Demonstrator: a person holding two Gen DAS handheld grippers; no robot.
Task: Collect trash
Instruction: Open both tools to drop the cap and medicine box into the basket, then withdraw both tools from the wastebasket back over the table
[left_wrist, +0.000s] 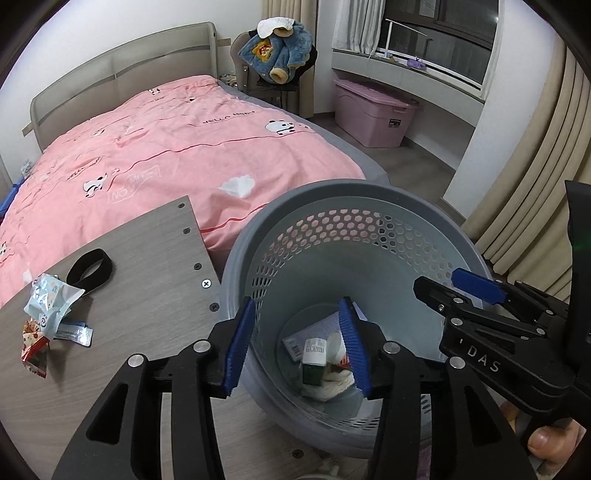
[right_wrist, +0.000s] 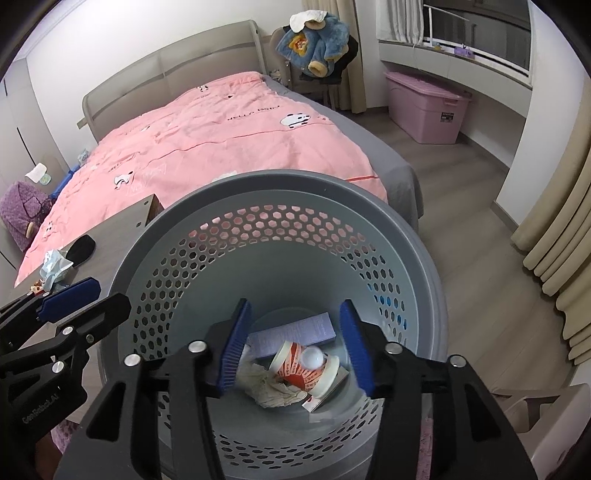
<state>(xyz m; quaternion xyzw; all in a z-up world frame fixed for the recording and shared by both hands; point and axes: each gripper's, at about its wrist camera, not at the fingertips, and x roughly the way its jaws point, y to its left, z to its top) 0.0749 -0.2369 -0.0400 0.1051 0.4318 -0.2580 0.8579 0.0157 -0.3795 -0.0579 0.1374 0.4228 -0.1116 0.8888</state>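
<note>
A grey perforated basket (left_wrist: 369, 192) stands beside the wooden table (left_wrist: 147, 266). In it lie a red and white paper cup (right_wrist: 306, 365), a crumpled tissue (right_wrist: 269, 387), a pale purple box (right_wrist: 295, 332) and a green carton (left_wrist: 314, 369). My left gripper (left_wrist: 295, 347) is open astride the basket's left wall, one finger outside and one inside, the inner pad clear of the wall. My right gripper (right_wrist: 295, 343) is open over the basket's mouth with nothing between its fingers. On the table lie a pale blue wrapper (left_wrist: 51, 306), a red wrapper (left_wrist: 35, 347) and a black band (left_wrist: 88, 271).
A bed with a pink cover (left_wrist: 184, 147) runs behind the table and basket, a white tissue (left_wrist: 238, 184) on it. Beyond it stand a chair with a blue jacket (left_wrist: 280, 48) and a pink storage box (left_wrist: 373, 110). Beige curtains (left_wrist: 524, 184) hang at the right.
</note>
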